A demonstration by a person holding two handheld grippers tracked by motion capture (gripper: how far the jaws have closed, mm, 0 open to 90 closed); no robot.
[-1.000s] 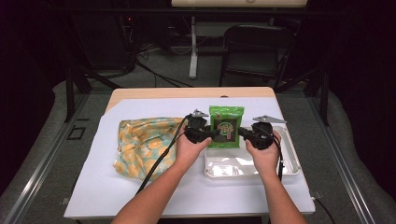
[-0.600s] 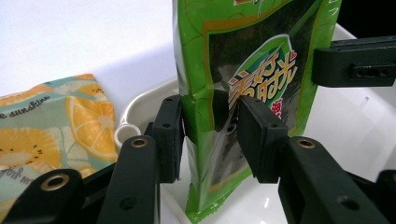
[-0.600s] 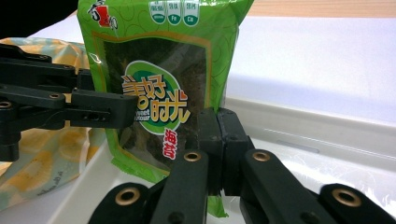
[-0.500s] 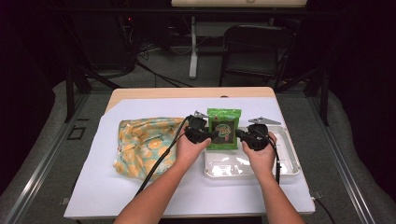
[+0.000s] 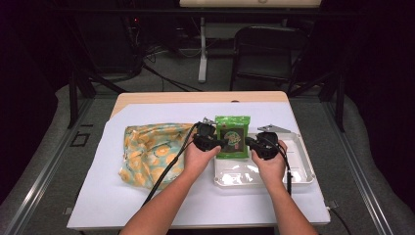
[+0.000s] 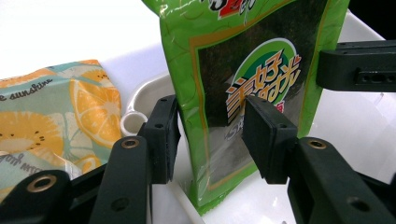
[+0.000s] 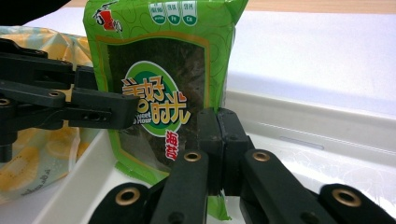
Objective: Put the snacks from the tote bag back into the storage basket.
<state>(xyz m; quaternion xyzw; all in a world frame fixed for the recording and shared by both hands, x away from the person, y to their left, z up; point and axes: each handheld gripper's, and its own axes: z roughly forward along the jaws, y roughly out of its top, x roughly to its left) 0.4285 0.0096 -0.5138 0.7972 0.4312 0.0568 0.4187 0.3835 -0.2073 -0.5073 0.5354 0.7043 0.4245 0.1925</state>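
A green seaweed snack packet [image 5: 233,132] stands upright over the left end of a white tray [image 5: 298,166]. My right gripper [image 5: 248,142] is shut on the packet's right edge; in the right gripper view its jaws [image 7: 217,135] meet with the packet [image 7: 159,70] pinched between them. My left gripper [image 5: 222,143] is at the packet's left side. In the left gripper view my left gripper [image 6: 212,137] is open, one pad in front of the packet [image 6: 261,60] and one behind, with a gap.
An orange-print bag [image 5: 151,152] lies flat left of the tray on a white sheet [image 5: 147,205] covering the table. A dark chair [image 5: 264,54] and cables stand beyond the far edge. The tray's right half [image 5: 288,147] holds nothing.
My right hand has shifted a little to the left, bringing the packet with it. The left hand has stayed almost where it was.
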